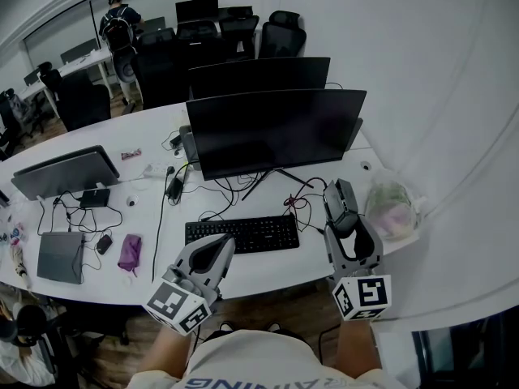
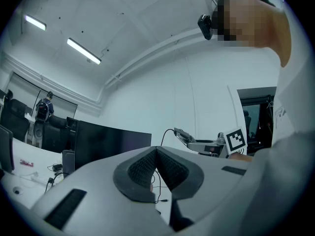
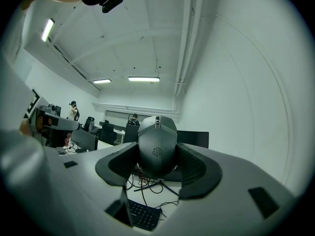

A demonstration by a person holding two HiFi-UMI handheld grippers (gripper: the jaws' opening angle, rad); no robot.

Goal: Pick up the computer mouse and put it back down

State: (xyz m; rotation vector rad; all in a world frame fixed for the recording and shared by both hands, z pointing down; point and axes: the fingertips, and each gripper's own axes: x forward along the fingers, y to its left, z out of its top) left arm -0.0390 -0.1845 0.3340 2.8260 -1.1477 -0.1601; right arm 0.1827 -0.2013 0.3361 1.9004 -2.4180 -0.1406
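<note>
A dark grey computer mouse (image 1: 340, 203) is held up above the white desk (image 1: 243, 270), to the right of the black keyboard (image 1: 242, 233). My right gripper (image 1: 347, 230) is shut on its sides. In the right gripper view the mouse (image 3: 157, 149) stands nose up between the two black pads (image 3: 193, 167), filling the gap. Its cable (image 1: 298, 202) trails back toward the monitor. My left gripper (image 1: 220, 248) hovers near the desk's front edge, left of the keyboard's middle. Its pads (image 2: 170, 168) meet with nothing between them.
A wide black monitor (image 1: 276, 128) stands behind the keyboard, with tangled cables under it. A plastic bag (image 1: 392, 209) lies at the desk's right end. To the left are a laptop (image 1: 61, 255), a second mouse (image 1: 104, 243), a pink pouch (image 1: 130, 251) and another screen (image 1: 66, 171).
</note>
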